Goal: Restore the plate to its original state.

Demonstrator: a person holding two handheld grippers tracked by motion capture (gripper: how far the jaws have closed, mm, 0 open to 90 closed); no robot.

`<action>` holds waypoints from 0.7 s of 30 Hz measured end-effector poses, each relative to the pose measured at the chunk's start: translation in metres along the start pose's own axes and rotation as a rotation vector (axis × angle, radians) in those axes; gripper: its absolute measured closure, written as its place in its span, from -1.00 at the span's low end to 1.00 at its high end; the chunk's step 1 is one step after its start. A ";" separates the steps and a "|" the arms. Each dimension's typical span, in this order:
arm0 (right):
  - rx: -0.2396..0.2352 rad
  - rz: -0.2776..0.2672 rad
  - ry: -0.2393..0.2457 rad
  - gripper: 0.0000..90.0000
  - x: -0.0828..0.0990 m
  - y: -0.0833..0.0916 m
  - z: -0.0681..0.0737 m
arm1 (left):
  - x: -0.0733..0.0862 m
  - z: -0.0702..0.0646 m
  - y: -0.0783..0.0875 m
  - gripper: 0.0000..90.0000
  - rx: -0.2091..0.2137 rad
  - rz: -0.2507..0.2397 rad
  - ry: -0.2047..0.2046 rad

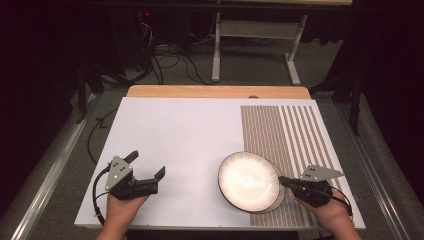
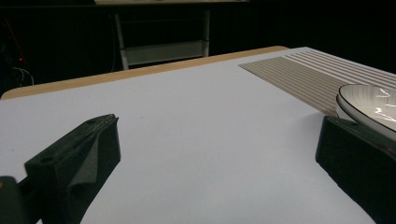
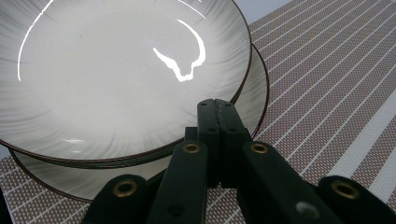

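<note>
Two pale plates with dark rims sit stacked at the front right. The upper plate (image 1: pixel 247 180) (image 3: pixel 116 70) lies shifted left on the lower plate (image 1: pixel 278 201) (image 3: pixel 256 93). My right gripper (image 1: pixel 281 179) (image 3: pixel 215 103) is shut, its joined tips lying over the near rim of the upper plate, with nothing visible between them. At the front left my left gripper (image 1: pixel 147 164) (image 2: pixel 217 126) stands open over bare white surface, nothing between its fingers. A plate's rim (image 2: pixel 369 102) shows past its right finger.
A brown striped placemat (image 1: pixel 285 130) (image 3: pixel 336 79) covers the right part of the white table top (image 1: pixel 175 130), under the plates. A wooden edge (image 1: pixel 215 91) runs along the far side. Beyond it are cables and a stand's legs (image 1: pixel 216 55) on the floor.
</note>
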State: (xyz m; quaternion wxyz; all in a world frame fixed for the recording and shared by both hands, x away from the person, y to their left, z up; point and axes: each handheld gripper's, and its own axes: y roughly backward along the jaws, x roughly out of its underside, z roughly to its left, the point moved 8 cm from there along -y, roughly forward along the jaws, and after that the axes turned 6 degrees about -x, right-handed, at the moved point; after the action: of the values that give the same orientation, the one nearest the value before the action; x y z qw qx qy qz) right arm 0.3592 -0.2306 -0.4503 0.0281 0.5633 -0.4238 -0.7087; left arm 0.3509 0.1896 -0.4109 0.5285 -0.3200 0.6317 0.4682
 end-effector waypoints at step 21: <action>0.038 -0.040 -0.052 1.00 0.003 0.013 -0.012 | 0.000 0.000 -0.001 -0.99 0.002 0.003 0.001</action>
State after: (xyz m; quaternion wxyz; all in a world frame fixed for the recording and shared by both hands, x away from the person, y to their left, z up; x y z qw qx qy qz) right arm 0.3623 -0.2471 -0.4443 -0.0077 0.5536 -0.4265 -0.7153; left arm 0.3513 0.1890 -0.4114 0.5277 -0.3191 0.6329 0.4682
